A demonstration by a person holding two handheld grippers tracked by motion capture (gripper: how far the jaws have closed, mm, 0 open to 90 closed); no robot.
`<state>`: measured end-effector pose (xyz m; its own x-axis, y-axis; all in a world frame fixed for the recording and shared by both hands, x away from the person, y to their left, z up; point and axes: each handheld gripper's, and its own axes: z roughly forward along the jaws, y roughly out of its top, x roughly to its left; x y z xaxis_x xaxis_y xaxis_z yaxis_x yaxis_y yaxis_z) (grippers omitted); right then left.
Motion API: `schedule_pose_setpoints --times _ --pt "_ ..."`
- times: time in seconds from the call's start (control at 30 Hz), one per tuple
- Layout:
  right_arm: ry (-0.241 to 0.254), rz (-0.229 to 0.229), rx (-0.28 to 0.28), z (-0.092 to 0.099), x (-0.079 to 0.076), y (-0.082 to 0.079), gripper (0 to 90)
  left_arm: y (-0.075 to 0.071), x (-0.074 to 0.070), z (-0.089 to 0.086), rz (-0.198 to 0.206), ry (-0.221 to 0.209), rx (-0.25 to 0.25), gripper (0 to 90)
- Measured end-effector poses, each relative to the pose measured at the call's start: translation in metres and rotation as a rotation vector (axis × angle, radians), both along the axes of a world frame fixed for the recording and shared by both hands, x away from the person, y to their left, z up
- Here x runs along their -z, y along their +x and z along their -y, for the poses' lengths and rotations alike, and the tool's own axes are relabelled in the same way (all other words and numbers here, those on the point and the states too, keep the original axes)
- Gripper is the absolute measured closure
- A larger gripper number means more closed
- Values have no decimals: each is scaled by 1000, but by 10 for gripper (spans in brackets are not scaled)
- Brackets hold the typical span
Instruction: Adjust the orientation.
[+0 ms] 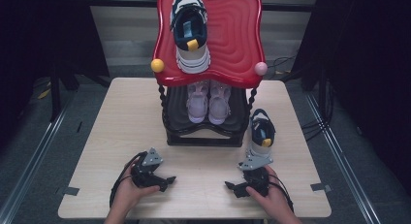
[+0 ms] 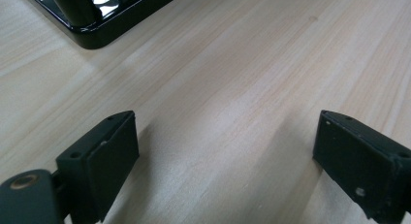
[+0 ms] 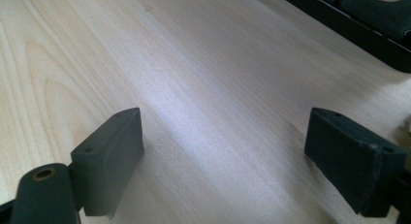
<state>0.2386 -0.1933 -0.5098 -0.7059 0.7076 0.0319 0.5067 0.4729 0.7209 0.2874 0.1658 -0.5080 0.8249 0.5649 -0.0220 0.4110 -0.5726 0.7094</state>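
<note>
From the high view, a light wooden desk point(image 1: 121, 132) carries a black two-tier shoe rack point(image 1: 203, 136) with a red top shelf point(image 1: 237, 40). One navy-and-white sneaker point(image 1: 190, 32) sits on the red shelf; a pair of pale pink shoes point(image 1: 208, 102) sits on the lower tier. A matching navy-and-white sneaker point(image 1: 259, 136) stands on the desk just right of the rack, close beyond the right claw point(image 1: 233, 187). The left claw point(image 1: 167, 181) rests at the near left. In the left gripper view, the left claw point(image 2: 225, 151) stands wide open over bare wood, the rack's black base point(image 2: 104, 20) far left. In the right gripper view, the right claw point(image 3: 225, 151) is open, gripping nothing.
</note>
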Motion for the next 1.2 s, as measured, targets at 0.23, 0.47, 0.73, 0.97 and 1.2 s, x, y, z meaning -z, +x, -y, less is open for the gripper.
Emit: schedule_pose_setpoints --times 0.23,0.47,0.73,0.97,1.2 --pt "0 0 0 0 0 0 134 0 1 0 3 -5 -2 68" --pt "-1 -3 3 0 0 0 134 -1 1 1 0 -6 -3 59" --pt "-2 2 -2 0 0 0 133 -1 1 1 1 0 -7 53" --pt "-7 -2 -11 2 -1 1 141 0 1 1 -2 -1 -15 39" --pt "9 -45 -11 8 -6 3 150 0 1 1 -3 -2 -16 35"
